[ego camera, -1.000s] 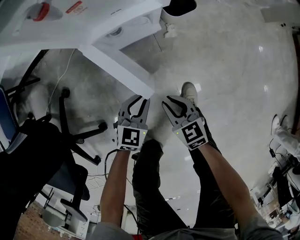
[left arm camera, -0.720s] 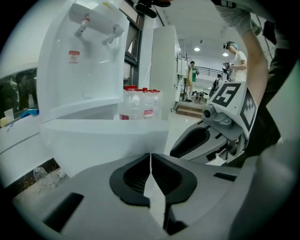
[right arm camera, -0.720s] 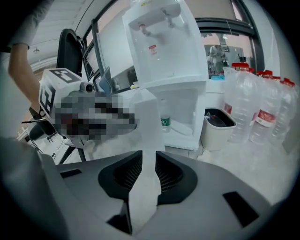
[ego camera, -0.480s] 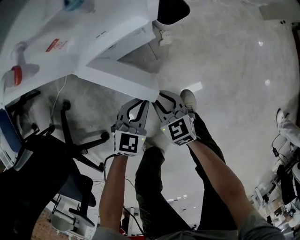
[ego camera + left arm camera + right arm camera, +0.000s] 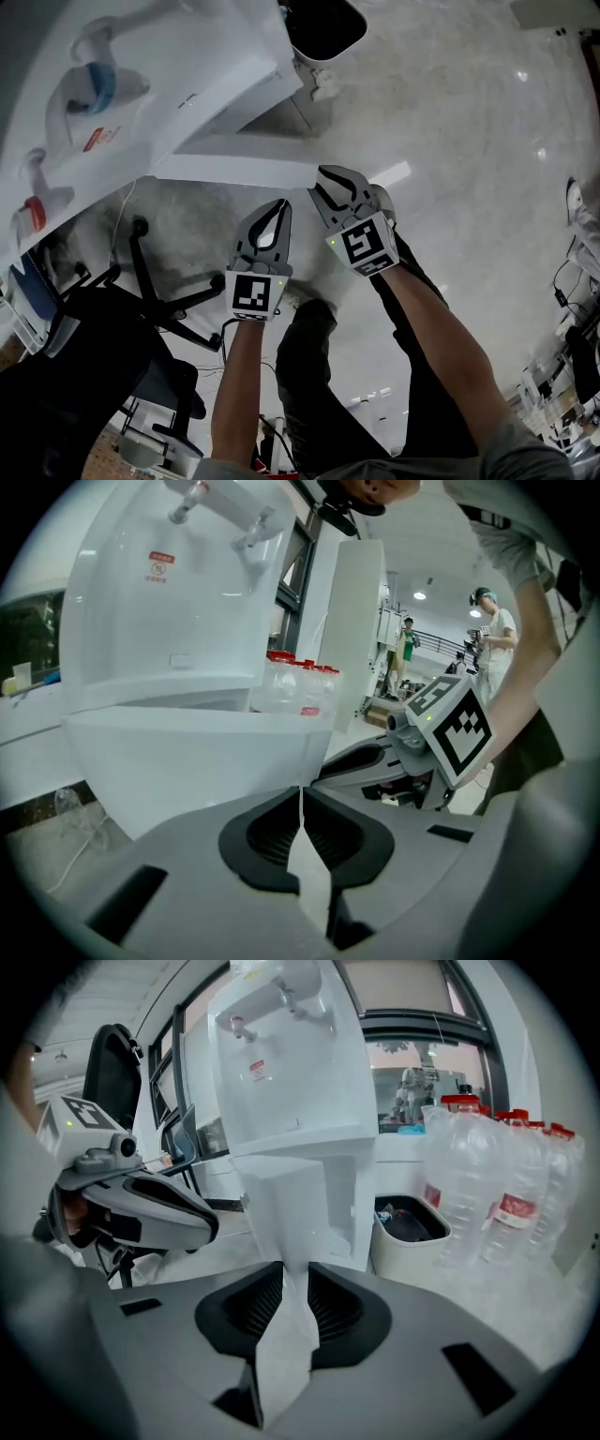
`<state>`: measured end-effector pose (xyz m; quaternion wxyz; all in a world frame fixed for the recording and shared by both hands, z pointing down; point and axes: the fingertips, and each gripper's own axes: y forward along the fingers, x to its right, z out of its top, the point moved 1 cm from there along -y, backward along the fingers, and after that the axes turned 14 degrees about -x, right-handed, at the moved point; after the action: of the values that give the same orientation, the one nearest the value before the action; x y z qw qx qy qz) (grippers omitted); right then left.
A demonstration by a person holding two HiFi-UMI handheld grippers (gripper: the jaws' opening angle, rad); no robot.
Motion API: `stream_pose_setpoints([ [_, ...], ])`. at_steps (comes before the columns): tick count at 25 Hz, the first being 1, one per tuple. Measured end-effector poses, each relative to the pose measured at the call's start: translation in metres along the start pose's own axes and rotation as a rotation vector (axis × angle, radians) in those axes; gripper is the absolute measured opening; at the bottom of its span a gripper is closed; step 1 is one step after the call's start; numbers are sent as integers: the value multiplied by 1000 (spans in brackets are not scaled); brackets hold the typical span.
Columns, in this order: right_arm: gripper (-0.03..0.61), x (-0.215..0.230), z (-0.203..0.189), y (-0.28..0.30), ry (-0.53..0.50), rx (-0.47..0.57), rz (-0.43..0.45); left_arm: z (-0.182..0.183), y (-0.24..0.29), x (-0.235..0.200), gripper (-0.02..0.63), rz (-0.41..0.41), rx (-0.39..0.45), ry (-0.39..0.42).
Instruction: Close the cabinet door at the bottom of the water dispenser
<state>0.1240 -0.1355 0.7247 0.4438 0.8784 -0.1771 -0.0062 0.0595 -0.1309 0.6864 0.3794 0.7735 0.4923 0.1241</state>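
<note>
A: Status?

B: Water dispenser (image 5: 141, 84) is far left. The cabinet door (image 5: 234, 171) at its base is open, swung out w/ its free end toward me. Left gripper (image 5: 279, 208) is on the near side of the door, jaws closed on nothing. Right gripper (image 5: 321, 187) is at the door's free end, jaws a crack apart. The door edge lines up w/ that gap, but I can't tell if they touch.

A: How to do the push well?

B: My read is that no grip is needed. Lay the jaws flat on the door's outer face near the free end, away from the hinge. Sweep it in an arc toward the cabinet and ease off at the frame so it seats w/o bouncing. Keep the tips out of the closing gap.

A: Do the views differ?

B: Only the head view shows both grippers, the door's swing, and the office chair (image 5: 141, 309) at left. Both gripper views show the water bottles (image 5: 497, 1194), which the head view doesn't. Only the right gripper view has the bin (image 5: 408, 1227), right of the dispenser base. The left gripper view gives the door's broad face close up.
</note>
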Motion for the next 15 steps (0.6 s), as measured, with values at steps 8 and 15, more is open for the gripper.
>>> stream_pose_setpoints([
  [8, 86, 28, 19, 5, -102, -15, 38, 8, 3, -16, 18, 102, 27, -179],
  [15, 86, 55, 39, 15, -140, -11, 68, 31, 13, -22, 18, 143, 70, -236],
])
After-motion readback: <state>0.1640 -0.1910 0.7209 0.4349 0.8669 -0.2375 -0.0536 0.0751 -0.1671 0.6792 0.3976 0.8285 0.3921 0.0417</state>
